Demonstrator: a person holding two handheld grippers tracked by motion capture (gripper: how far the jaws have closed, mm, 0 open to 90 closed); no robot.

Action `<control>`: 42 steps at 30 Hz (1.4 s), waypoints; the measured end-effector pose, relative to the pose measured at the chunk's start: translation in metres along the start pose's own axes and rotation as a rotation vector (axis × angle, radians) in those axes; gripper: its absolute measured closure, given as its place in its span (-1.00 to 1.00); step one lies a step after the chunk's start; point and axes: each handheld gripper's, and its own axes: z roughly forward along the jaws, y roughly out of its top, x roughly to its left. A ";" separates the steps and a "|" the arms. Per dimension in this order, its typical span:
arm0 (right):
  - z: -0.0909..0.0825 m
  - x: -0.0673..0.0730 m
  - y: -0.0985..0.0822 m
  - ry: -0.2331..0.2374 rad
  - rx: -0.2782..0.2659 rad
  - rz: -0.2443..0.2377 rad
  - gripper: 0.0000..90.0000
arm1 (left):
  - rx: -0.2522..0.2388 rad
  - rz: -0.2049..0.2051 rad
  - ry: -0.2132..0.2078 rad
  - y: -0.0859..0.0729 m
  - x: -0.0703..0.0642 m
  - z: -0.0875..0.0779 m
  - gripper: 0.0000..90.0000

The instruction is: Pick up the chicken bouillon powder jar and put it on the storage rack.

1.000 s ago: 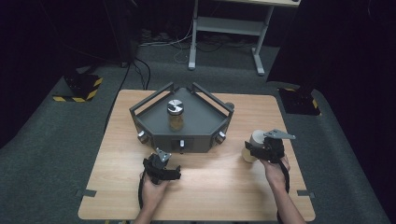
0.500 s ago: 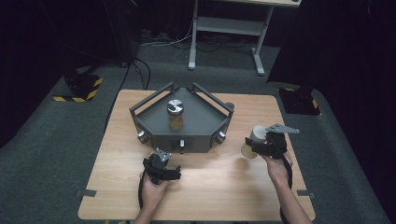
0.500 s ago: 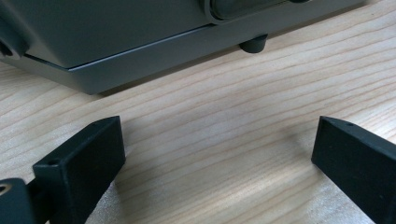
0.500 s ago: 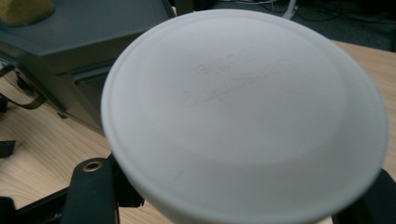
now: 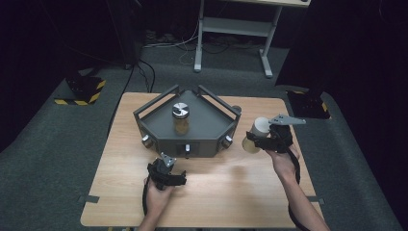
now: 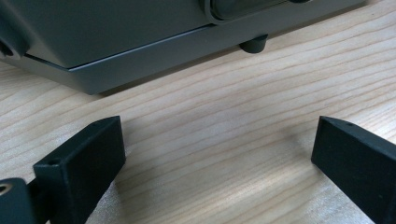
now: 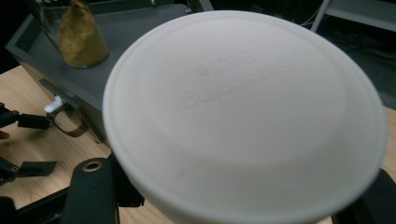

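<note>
A jar with a white lid [image 5: 260, 126] and an amber body hangs tilted above the table's right side, with my right gripper [image 5: 257, 139] shut on it. In the right gripper view the white lid [image 7: 243, 112] is close up, and one black finger [image 7: 91, 196] shows beneath it. My left gripper [image 5: 166, 161] rests on the wooden table just in front of the grey box, open, with nothing between its jaws [image 6: 217, 154]. A second jar [image 5: 181, 118] with a silver lid and yellow powder [image 7: 81, 42] stands upright inside the box.
The grey angular box [image 5: 207, 127] with raised rails and front knobs sits at the table's back middle. The wooden table [image 5: 231, 187] is bare in front. A metal stand [image 5: 231, 29] and dark floor lie beyond, and the far-off left gripper [image 7: 25, 144] shows.
My right gripper has risen with the white-lidded jar, lifting it off the table and slightly toward the box. The left gripper has stayed put.
</note>
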 end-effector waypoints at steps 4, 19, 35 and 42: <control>0.001 0.002 0.012 0.015 -0.007 -0.014 -0.24 | -0.001 -0.001 0.001 0.000 0.000 0.000 -0.93; 0.018 0.018 0.055 0.099 -0.052 -0.054 -0.23 | -0.001 -0.003 -0.001 0.000 0.001 0.000 -0.93; 0.074 0.047 0.094 0.111 0.009 -0.076 -0.23 | -0.010 -0.015 -0.010 -0.002 0.003 -0.001 -0.93; 0.092 0.055 0.097 0.088 0.040 -0.082 -0.23 | -0.010 -0.014 -0.011 -0.002 0.004 -0.001 -0.93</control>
